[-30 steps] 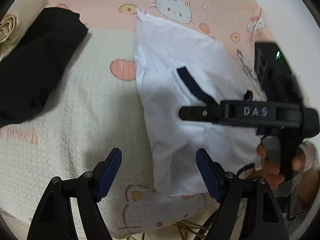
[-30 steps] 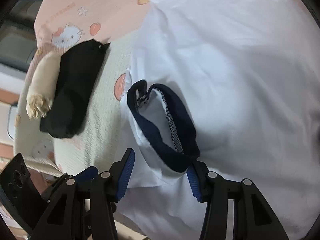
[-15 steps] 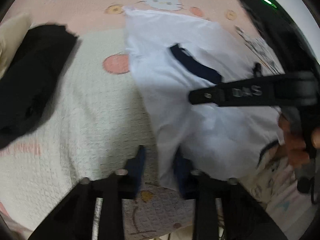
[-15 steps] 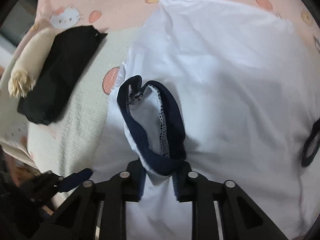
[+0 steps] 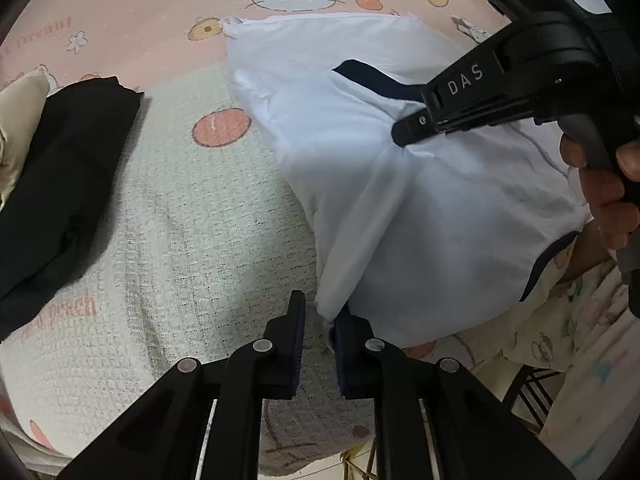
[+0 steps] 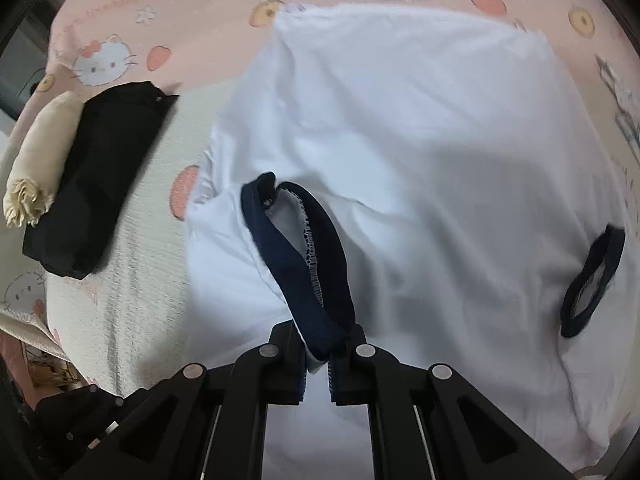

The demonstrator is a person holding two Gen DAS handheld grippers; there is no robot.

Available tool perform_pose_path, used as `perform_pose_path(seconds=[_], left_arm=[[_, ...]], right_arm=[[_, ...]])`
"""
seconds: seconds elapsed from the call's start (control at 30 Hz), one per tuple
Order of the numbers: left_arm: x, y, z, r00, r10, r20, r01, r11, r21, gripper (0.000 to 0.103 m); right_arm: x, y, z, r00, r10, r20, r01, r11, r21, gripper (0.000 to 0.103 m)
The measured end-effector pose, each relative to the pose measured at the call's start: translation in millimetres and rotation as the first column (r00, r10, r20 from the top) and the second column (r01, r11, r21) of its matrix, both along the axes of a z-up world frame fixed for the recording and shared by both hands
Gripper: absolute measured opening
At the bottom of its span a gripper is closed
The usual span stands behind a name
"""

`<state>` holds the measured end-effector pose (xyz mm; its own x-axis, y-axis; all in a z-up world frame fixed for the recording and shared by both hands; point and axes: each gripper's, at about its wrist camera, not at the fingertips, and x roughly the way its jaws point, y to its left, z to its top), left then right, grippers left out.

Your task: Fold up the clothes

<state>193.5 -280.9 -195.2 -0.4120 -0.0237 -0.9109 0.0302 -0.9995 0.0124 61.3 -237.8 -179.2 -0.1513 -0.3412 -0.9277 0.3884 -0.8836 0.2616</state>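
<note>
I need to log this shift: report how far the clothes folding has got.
Done: a black garment and a cream one lie folded at the blanket's left side. In hand: the white shirt, spread on the blanket; the left gripper pinches its edge and the right gripper has its jaws shut on the navy-trimmed sleeve. Left: the shirt's folds are not yet made.

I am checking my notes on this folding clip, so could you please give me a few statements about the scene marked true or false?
1. The left gripper pinches a white edge of the white T-shirt. True.
2. The right gripper is open above the shirt. False: it is shut on the navy sleeve cuff.
3. The black folded garment lies on the T-shirt. False: it lies apart, beside a cream cloth.
4. The Hello Kitty blanket lies underneath. True.
</note>
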Motion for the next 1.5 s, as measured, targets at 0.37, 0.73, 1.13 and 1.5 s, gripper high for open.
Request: perform_pose_path(seconds=[0.37,0.73,1.13,1.5], left_arm=[[9.8,10.5,48.9,0.987,-0.012,-0.157,0.027,0.995,0.091,0.012],[-2.4,-1.0,30.5,0.994,0.103,-0.033,-0.096,0.984,0.153,0.013],[-6.6,-17.1,28.4,0.987,0.160,0.011,-0.159,0.971,0.176,0.062],[-12.1,21.5,22.2,0.999,-0.035,-0.029,0.035,0.999,-0.008,0.032]], right_arm=[[0.7,11.9,10.3,0.998,-0.021,0.064,0.029,0.991,-0.130,0.039],[6.2,32.4,9.8,0.985,-0.089,0.150,0.114,0.980,-0.166,0.040],[6.0,21.2,7.9,0.989,-0.033,0.144,0.055,0.988,-0.146,0.040],[8.0,10.1,4.4,0.996,-0.007,0.084,0.016,0.994,-0.107,0.027]])
